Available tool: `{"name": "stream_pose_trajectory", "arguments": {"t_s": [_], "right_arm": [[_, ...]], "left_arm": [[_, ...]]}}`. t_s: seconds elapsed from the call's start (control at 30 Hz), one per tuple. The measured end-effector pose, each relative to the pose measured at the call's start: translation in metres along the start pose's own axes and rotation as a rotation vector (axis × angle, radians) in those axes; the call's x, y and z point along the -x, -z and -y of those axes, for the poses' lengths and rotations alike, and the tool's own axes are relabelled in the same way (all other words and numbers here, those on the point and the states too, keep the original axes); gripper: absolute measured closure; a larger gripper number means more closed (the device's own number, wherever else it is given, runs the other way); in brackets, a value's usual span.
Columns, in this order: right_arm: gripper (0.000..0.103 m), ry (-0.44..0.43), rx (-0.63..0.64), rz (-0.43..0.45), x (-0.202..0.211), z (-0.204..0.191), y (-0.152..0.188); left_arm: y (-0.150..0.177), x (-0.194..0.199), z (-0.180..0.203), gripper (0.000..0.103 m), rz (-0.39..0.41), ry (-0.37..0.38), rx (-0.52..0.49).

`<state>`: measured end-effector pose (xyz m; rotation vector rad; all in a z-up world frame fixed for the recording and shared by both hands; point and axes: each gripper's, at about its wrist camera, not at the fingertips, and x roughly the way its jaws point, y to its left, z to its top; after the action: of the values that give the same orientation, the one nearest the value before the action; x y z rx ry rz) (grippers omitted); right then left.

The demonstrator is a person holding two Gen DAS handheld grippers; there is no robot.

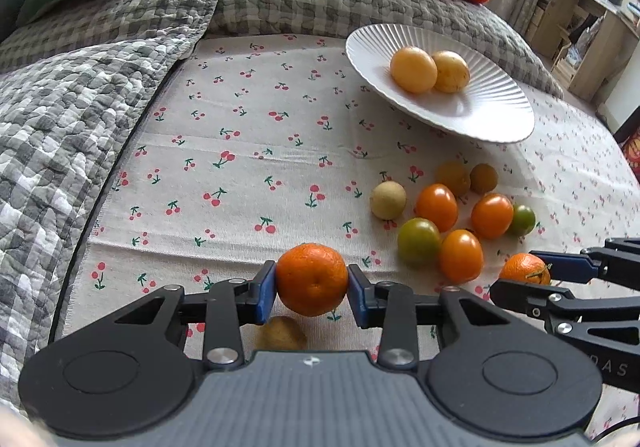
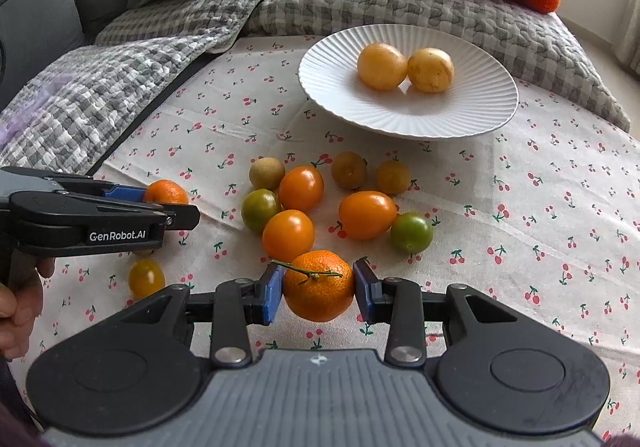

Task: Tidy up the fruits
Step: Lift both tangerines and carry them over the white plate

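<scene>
While both tools were loaded, the plate decided the next move:
L gripper [image 1: 312, 289]: closed on a mandarin [image 1: 312, 279], held just above the cloth [image 1: 240, 167].
R gripper [image 2: 318, 293]: clamped on a stemmed mandarin [image 2: 319, 286], near edge.
Plate [image 2: 460, 119]: lay far and slightly right of both, w/ two yellow fruits [image 2: 405, 67].
Nearer arm: R, likely.
Loose fruit pile [image 2: 320, 199]: sat between grippers and plate.

A brownish fruit [image 1: 281, 333] sits half-hidden under the left hand-held gripper [image 1: 312, 293].
</scene>
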<state>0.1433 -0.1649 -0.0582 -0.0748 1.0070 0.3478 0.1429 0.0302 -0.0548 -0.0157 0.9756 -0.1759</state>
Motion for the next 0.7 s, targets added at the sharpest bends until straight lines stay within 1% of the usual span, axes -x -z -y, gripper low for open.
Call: {"name": "stream_pose_trajectory", "arguments": {"t_s": [0.13,0.27,0.43,0.63,0.7], "right_arm": [[0.069,-0.005,-0.012,0.021,0.005,0.002,-0.003],[0.069,-0.007,-0.029,0.041,0.01,0.007,-0.006],[0.069,-0.007,-0.06,0.073,0.018,0.015,-0.012],[0.069,-0.007,-0.099,0.121,0.028,0.032,-0.021],[0.069,-0.01,-0.114,0.136,0.031,0.038,-0.022]], "left_arm": [[-0.003,0.004,-0.004,0.073,0.016,0.029,0.037],[-0.005,0.008,-0.007,0.073,0.035,0.04,0.056],[-0.01,0.014,-0.014,0.073,0.061,0.081,0.111],[-0.013,0.017,-0.021,0.073,0.075,0.106,0.159],[-0.015,0.018,-0.021,0.073,0.085,0.099,0.16]]}}
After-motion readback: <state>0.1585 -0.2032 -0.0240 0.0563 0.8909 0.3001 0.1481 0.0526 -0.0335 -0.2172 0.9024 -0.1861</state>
